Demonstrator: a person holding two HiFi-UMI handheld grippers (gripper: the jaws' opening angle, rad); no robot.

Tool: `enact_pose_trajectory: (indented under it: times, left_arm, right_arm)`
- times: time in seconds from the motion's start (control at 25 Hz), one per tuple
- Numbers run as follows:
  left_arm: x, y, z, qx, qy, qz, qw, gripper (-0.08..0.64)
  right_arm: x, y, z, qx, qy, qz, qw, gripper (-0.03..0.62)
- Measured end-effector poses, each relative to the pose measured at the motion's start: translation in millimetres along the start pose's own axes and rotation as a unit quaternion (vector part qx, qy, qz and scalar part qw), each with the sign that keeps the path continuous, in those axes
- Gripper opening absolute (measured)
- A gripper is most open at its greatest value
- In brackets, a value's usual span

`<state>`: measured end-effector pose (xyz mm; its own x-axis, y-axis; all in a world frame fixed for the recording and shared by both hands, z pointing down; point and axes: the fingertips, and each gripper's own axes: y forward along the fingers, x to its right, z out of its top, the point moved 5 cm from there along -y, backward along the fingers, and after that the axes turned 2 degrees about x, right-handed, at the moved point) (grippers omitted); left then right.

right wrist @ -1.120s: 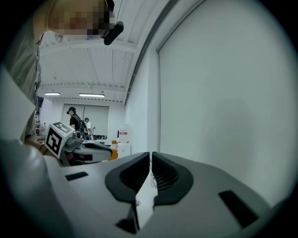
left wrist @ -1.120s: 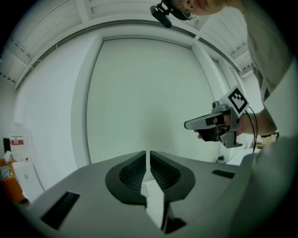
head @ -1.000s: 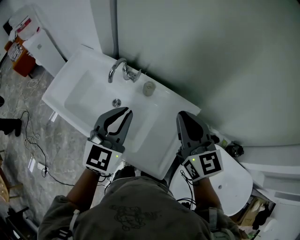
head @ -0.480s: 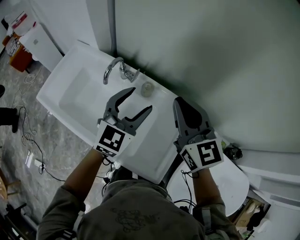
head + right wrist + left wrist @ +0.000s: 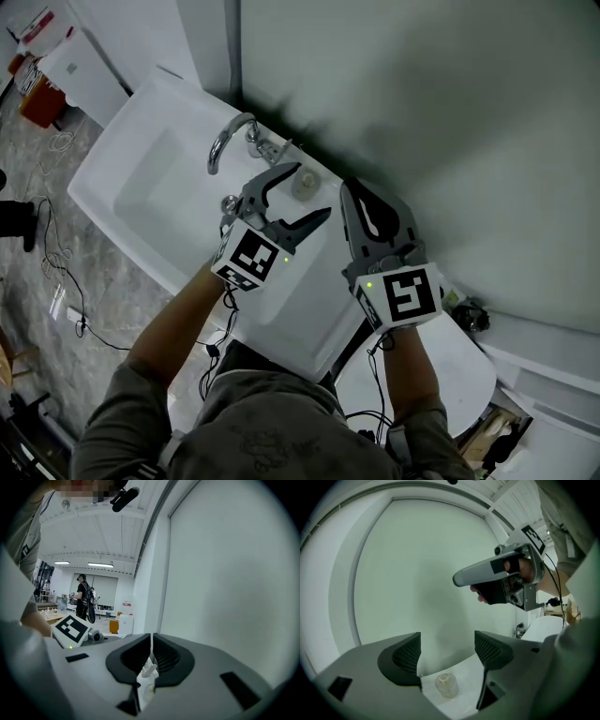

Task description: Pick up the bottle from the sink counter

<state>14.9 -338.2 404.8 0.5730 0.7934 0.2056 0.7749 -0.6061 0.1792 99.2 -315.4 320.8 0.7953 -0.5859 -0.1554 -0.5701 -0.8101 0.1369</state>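
A small translucent bottle stands on the white sink counter, just right of the faucet. My left gripper hovers over it with its jaws opening. In the left gripper view the bottle shows low between the two pads, and nothing touches it. My right gripper is shut and empty, held just right of the bottle near the wall. The left gripper view also catches the right gripper from the side. In the right gripper view the right gripper shows its jaws pressed together.
The basin with its drain lies left of the faucet. A grey-green wall rises directly behind the counter. A white toilet stands at the lower right. Cables trail on the floor at the left.
The left gripper has moved forward and right from the basin's front edge to the bottle, and its jaws have gone from shut to wide apart. The right gripper edged slightly forward.
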Motion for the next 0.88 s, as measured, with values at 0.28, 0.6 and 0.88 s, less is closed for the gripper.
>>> enact_pose_trajectory:
  times: [0.28,0.6,0.88]
  left_arm:
    - [-13.7,39.7,-56.8,-0.032,-0.03,-0.013,0.999,0.344]
    - [-17.7,74.8,-119.6,-0.071,-0.061,-0.02,0.9954,0.345]
    - [-14.2,98.2,-159.5,-0.077,-0.094,-0.036,0.9919,0.345]
  right_arm:
    - [11.6,38.6,-46.0,-0.015,0.02,0.005,1.0,0.035]
    - [16.7,71.9,-99.7,-0.049,0.048,0.02,0.997,0.035]
    - [18.6,88.9,-144.5,-0.075,0.086,0.021,0.993,0.036]
